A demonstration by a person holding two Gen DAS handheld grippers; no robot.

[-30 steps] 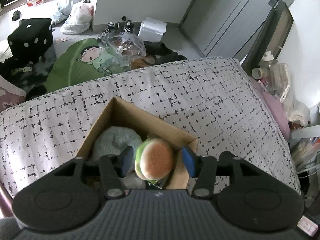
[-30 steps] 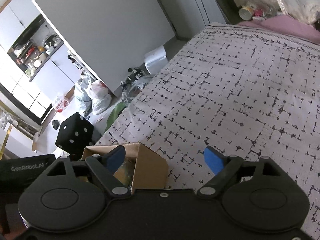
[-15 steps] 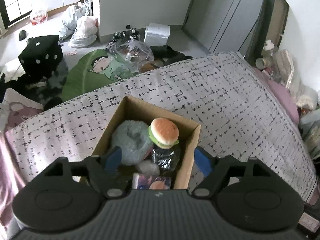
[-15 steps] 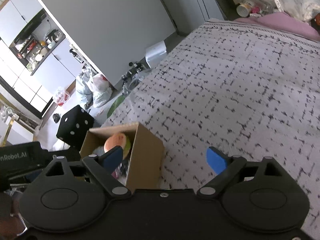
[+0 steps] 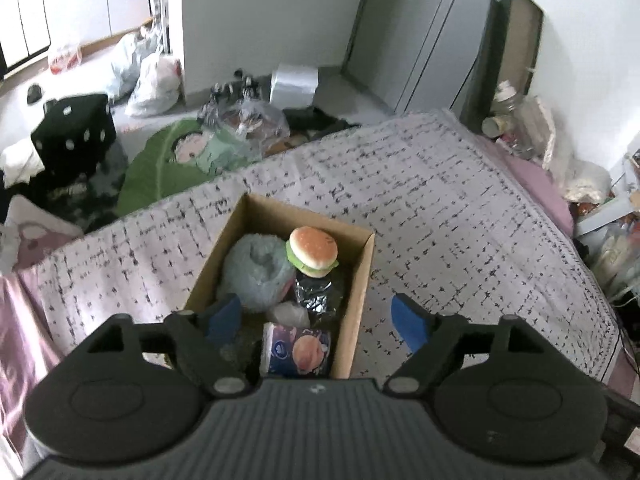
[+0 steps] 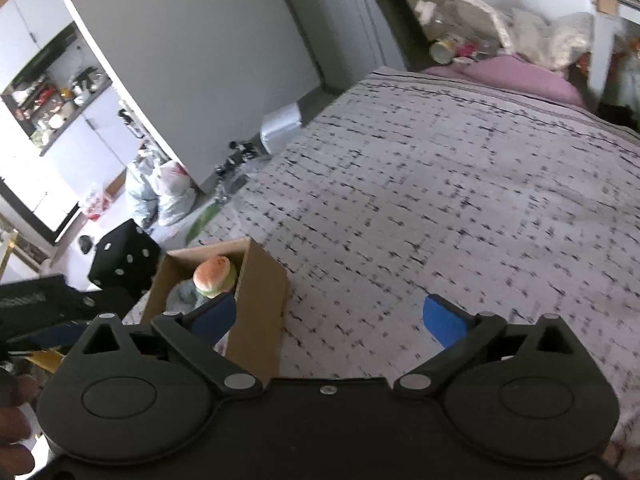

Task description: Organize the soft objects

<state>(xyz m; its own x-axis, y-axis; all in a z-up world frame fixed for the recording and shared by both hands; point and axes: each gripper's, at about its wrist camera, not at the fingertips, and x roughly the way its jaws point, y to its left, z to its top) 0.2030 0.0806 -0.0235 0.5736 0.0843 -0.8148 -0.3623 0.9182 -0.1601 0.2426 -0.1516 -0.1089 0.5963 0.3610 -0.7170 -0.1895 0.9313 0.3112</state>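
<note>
A cardboard box (image 5: pixel 362 268) stands on the patterned bed cover (image 5: pixel 460 216). Inside lie a plush hamburger (image 5: pixel 313 251) on top, a grey-blue fluffy toy (image 5: pixel 256 268), a crinkled silver packet (image 5: pixel 316 298) and a tissue pack (image 5: pixel 296 350). My left gripper (image 5: pixel 318 320) is open and empty, high above the box's near end. My right gripper (image 6: pixel 330 316) is open and empty, above the bed to the right of the box (image 6: pixel 260 300); the hamburger (image 6: pixel 214 276) shows there too.
On the floor beyond the bed lie a green cartoon cushion (image 5: pixel 176 160), a black dice stool (image 5: pixel 74 136), plastic bags (image 5: pixel 152 84) and a white box (image 5: pixel 294 84). Bottles and clutter (image 5: pixel 516 120) crowd the bed's far right corner.
My left gripper has let go of the plush hamburger, opened wide and risen away from the box; the hamburger now rests in the box. My right gripper has lifted slightly.
</note>
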